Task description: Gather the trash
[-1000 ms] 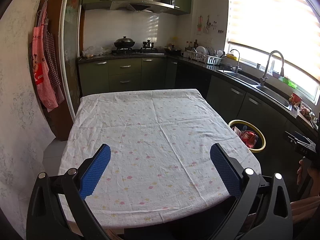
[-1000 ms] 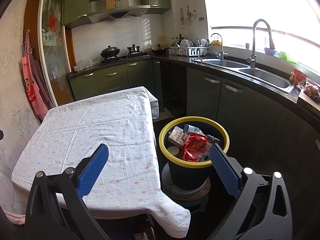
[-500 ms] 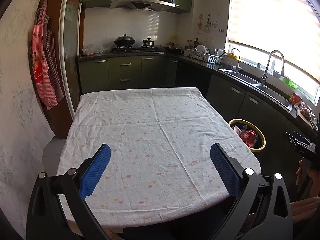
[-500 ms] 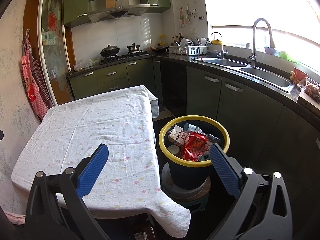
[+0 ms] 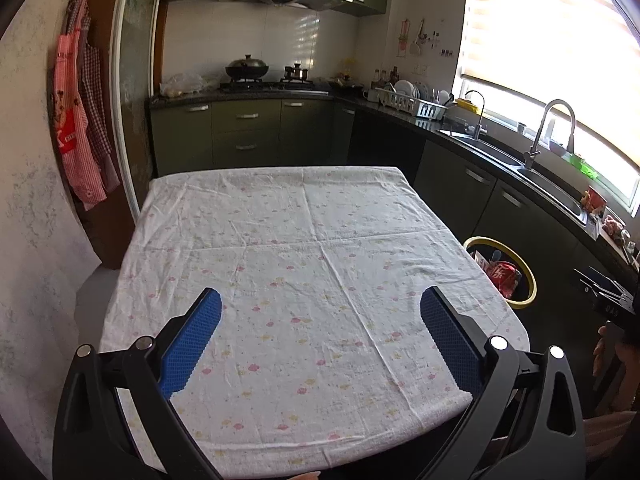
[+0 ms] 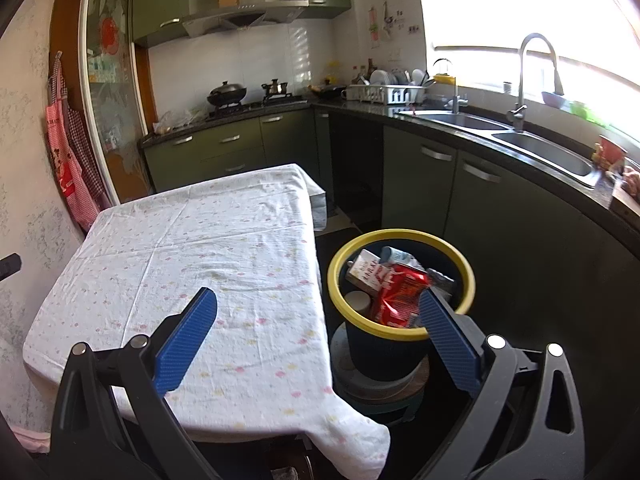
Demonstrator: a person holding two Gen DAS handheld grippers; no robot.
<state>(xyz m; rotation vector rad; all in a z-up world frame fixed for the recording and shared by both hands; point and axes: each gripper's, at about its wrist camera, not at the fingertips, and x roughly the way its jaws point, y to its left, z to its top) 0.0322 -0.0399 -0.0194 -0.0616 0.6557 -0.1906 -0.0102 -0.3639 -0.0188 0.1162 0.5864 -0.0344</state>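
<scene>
A dark bin with a yellow rim (image 6: 400,236) stands on a low stool right of the table. It holds trash: a red wrapper (image 6: 396,292), a carton (image 6: 366,270) and other pieces. The bin also shows in the left wrist view (image 5: 530,280). My right gripper (image 6: 318,300) is open and empty, above the table's right edge and the bin. My left gripper (image 5: 320,304) is open and empty above the near part of the table (image 5: 300,240), which has a white flowered cloth with no trash in sight.
Dark green cabinets and a black counter with a sink (image 6: 540,148) run along the right and far walls. A stove with a wok (image 5: 246,68) is at the back. Aprons (image 5: 76,128) hang on the left wall. The cloth corner (image 6: 352,432) hangs down near the stool.
Both views have shifted slightly, as if both grippers rose or tilted a little. Both grippers stay open and empty. The bin and its trash have not moved.
</scene>
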